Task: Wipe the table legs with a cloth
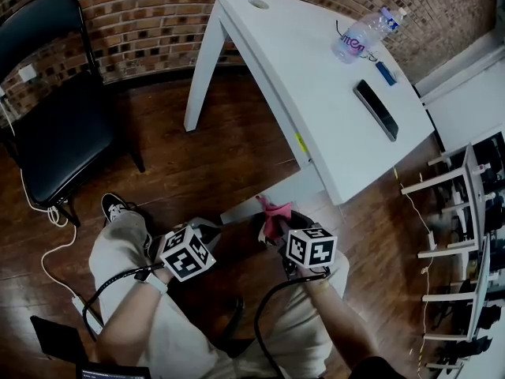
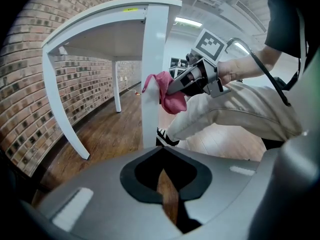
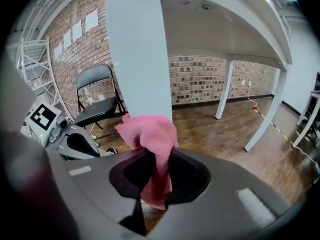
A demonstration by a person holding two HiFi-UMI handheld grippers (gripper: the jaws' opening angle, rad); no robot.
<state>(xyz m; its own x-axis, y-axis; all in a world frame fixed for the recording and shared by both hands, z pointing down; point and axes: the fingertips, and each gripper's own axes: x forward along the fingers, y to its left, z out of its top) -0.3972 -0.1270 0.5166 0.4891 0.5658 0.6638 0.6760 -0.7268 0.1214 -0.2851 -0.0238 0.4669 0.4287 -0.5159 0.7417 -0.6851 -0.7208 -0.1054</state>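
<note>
evidently mid-wipe: pink cloth point(image 3: 150, 134) held against the near table leg point(image 3: 137, 49).
the right gripper point(image 3: 157, 176) was clamped on the cloth, whose bunched end touched the white leg partway up, above the dark wood floor point(image 1: 237, 148). the left gripper point(image 2: 162, 176) hung just beside it, jaws all but closed on nothing. by the look of it the wiping was on this one leg, and the next move would call for dragging the cloth along its length while keeping it pressed. a brick wall point(image 1: 142, 22) ran behind the white table point(image 1: 316, 93), and a black folding chair point(image 1: 55, 117) stood to the left.
</note>
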